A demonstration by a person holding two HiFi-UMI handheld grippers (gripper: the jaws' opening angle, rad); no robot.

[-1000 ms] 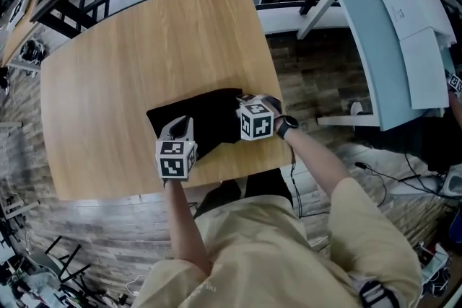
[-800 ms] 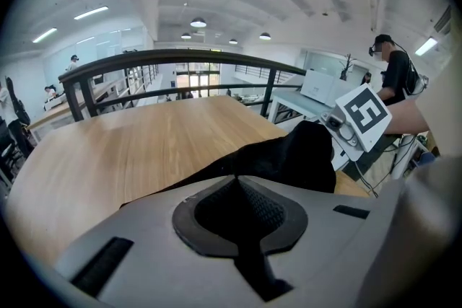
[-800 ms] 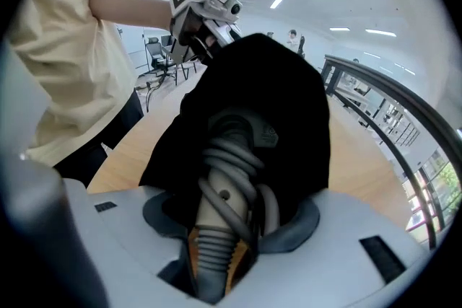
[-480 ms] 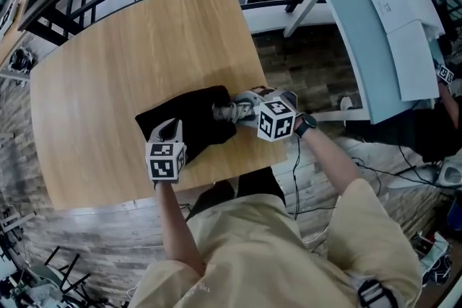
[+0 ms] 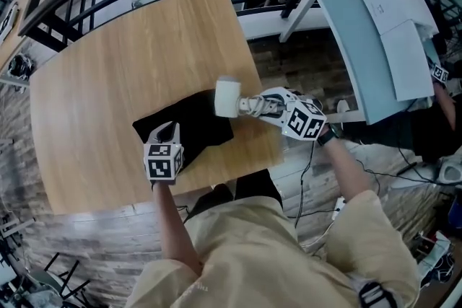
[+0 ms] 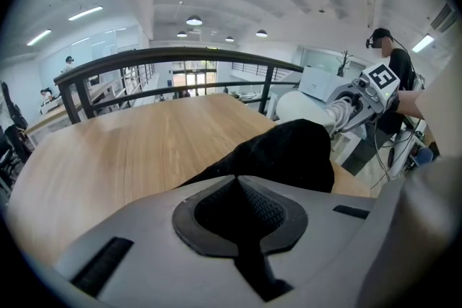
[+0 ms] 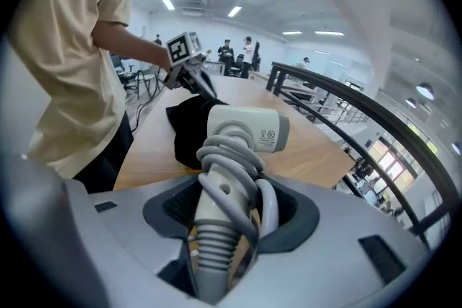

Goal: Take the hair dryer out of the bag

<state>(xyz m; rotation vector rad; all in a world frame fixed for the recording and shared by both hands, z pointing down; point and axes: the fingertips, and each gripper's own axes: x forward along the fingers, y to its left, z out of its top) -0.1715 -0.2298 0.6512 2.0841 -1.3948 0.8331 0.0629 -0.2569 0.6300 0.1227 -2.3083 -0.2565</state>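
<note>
The desk (image 5: 130,47) is bare wood over its left and far parts; the left gripper (image 5: 169,130) sits near the front edge, a little left of the middle, tips angled down; its jaws are together, pinching the near-left corner of the bag (image 5: 191,122); in the left gripper view the gripper (image 6: 237,182) shows no gap between its pads, only dark cloth running into the seam, and the bag (image 6: 289,155) rises from there in a limp hump; the bag is black and lies flat on the desk between the front edge and the middle, its far end toward the right edge; the dryer (image 5: 227,97) is out of the bag, held in the air over the bag's right end, just inside the desk's right edge; it is white, barrel crosswise, cord coiled round its handle; the right gripper (image 5: 257,105) comes in from past the right edge and is clamped on that handle; in the right gripper view the gripper (image 7: 231,205) has its jaws wide round handle and cord, the dryer (image 7: 245,128) standing up from them, the bag (image 7: 189,130) lying beyond.
</note>
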